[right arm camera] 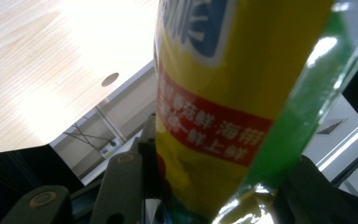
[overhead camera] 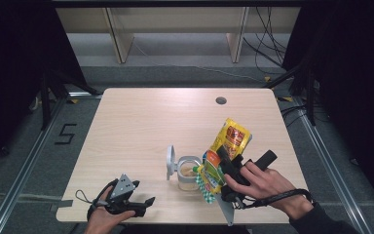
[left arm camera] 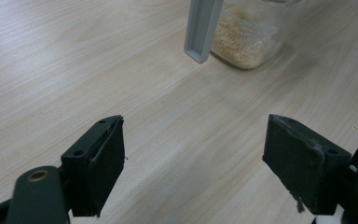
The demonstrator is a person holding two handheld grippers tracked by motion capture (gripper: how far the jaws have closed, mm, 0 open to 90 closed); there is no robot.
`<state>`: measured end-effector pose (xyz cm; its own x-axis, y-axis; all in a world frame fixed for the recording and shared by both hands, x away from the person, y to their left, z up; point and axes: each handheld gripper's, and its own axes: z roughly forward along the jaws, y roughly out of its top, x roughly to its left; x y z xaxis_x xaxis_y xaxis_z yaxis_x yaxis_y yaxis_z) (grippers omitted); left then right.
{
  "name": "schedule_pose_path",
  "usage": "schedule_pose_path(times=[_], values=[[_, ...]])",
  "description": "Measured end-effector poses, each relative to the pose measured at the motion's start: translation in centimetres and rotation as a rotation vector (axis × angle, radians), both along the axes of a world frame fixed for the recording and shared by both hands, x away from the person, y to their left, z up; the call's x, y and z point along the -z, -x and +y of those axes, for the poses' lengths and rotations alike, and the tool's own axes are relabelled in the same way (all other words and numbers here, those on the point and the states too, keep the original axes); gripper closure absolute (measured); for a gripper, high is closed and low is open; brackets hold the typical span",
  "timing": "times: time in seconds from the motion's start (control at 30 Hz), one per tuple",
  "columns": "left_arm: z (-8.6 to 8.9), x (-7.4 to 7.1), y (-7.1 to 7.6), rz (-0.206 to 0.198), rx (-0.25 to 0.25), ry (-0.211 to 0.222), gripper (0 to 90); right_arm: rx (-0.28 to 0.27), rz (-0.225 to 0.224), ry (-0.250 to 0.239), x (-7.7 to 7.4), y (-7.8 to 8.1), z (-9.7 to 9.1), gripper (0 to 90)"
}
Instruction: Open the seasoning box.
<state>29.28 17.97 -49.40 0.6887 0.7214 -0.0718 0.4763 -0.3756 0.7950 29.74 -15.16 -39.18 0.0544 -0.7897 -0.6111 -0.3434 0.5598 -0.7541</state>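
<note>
Just right of glass jar (overhead camera: pixel 189 173), w/ lid (overhead camera: pixel 170 162) swung open: yellow seasoning pouch (overhead camera: pixel 218 161) clamped in right gripper (overhead camera: pixel 225 168), tilted mouth-down toward jar rim, prob. for pouring onto the granules inside. Left of jar, near table (overhead camera: pixel 141 122) edge: left gripper (overhead camera: pixel 141 207) idle, jaws wide, empty.

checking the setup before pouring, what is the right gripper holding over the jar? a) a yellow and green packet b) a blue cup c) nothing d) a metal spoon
a: the right gripper is shut on a yellow and green packet tilted beside the open jar; its printed side shows between the jaws in the right gripper view.
</note>
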Motion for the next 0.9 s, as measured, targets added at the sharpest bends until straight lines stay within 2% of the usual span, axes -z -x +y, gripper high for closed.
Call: schedule_pose_path(times=[0.17,0.3,0.6,0.63,0.67,0.8,0.83,0.9], values=[[0.01,-0.01,-0.01,-0.003,0.0,-0.001,19.9,0.002,0.002,0.001,-0.01,0.01,-0.05,60.8],[0.01,-0.01,-0.02,-0.007,-0.003,0.0,19.9,0.014,0.005,-0.019,0.02,0.03,-0.19,60.9],[0.11,-0.07,-0.03,-0.007,0.001,-0.011,19.9,0.007,0.004,-0.01,-0.16,-0.06,-0.18,60.9],[-0.03,0.0,0.0,-0.007,-0.01,0.008,19.9,0.005,0.006,-0.014,-0.14,-0.02,-0.17,60.9],[0.09,-0.06,-0.03,-0.006,0.0,-0.01,19.9,0.005,0.008,-0.017,-0.11,0.02,-0.18,60.9],[0.03,-0.01,-0.02,-0.005,-0.002,0.001,19.9,0.0,0.012,-0.012,-0.06,0.12,-0.15,61.0],[-0.05,0.05,0.05,0.009,-0.015,0.014,19.9,0.0,0.014,-0.011,-0.01,0.13,-0.17,61.0],[-0.05,0.05,0.05,0.006,-0.018,0.015,19.9,0.012,0.015,-0.025,0.07,0.16,-0.27,61.0]])
